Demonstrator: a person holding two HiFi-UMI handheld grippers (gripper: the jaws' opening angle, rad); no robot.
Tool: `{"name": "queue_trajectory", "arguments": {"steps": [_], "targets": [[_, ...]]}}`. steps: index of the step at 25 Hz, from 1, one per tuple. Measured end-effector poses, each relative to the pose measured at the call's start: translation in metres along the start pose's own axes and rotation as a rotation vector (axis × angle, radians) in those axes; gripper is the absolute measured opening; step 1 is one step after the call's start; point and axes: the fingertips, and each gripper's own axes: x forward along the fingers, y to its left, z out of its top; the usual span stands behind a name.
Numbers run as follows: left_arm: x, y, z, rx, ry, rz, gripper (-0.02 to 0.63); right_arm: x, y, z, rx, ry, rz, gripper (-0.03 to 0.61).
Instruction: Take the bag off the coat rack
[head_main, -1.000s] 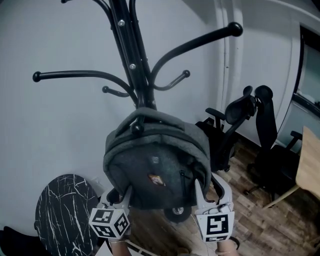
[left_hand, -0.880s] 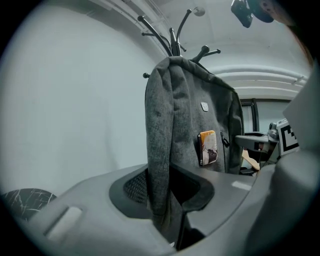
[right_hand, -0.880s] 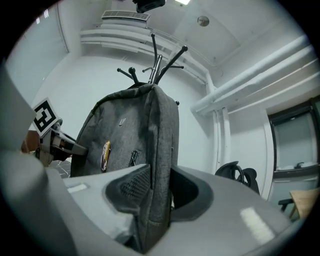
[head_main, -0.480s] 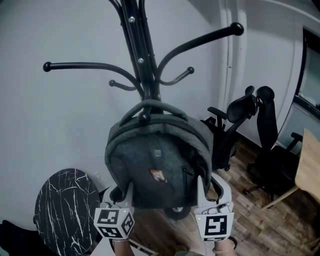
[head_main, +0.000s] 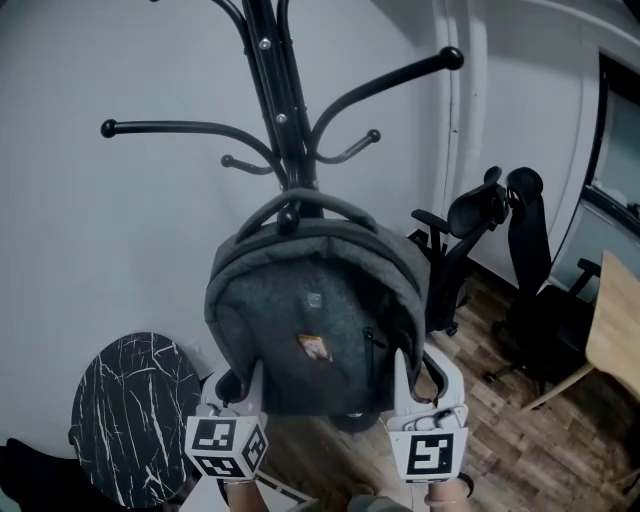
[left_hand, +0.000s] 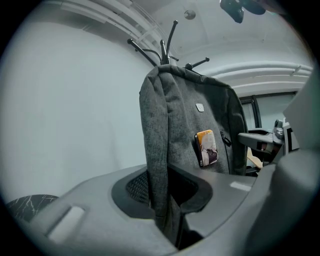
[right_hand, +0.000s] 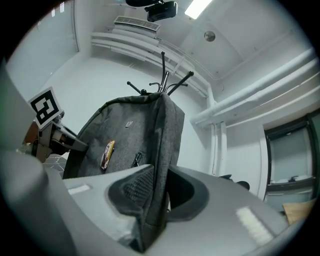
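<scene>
The left gripper (head_main: 252, 383) and right gripper (head_main: 402, 383), their fingers (left_hand: 90, 215) just having been closing, are clamping the lower sides of the grey bag (head_main: 310, 330), which is hanging by its handle (head_main: 315, 199) on the coat rack (head_main: 283, 130)

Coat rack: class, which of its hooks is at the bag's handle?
The short front hook facing the camera: its knob sits under the grey bag's handle loop. The four side hooks are bare.

I see my right gripper (right_hand: 159, 200) at low centre. Its jaws have just been closing and now pinch the side edge of the grey bag (right_hand: 125, 135). Orange tag (right_hand: 106, 154) on the bag's face, left of centre. Coat rack (right_hand: 165, 75) prongs show above the bag's top.
</scene>
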Motion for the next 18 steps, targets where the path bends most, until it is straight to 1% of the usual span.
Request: {"name": "queue_trajectory", "arguments": {"steps": [7,14,18], "targets": [[-0.02,-0.002,0.004,0.004,0.003,0.007,0.077,-0.018,0.006,0.011,-0.02,0.0,0.004,0.069],[-0.046,-0.006,0.007,-0.004,-0.017,0.005,0.077,-0.04,0.011,0.024,-0.007,-0.01,-0.007,0.069],[-0.062,-0.009,0.011,0.001,-0.031,0.007,0.077,-0.054,0.014,0.029,-0.006,0.009,0.001,0.069]]}}
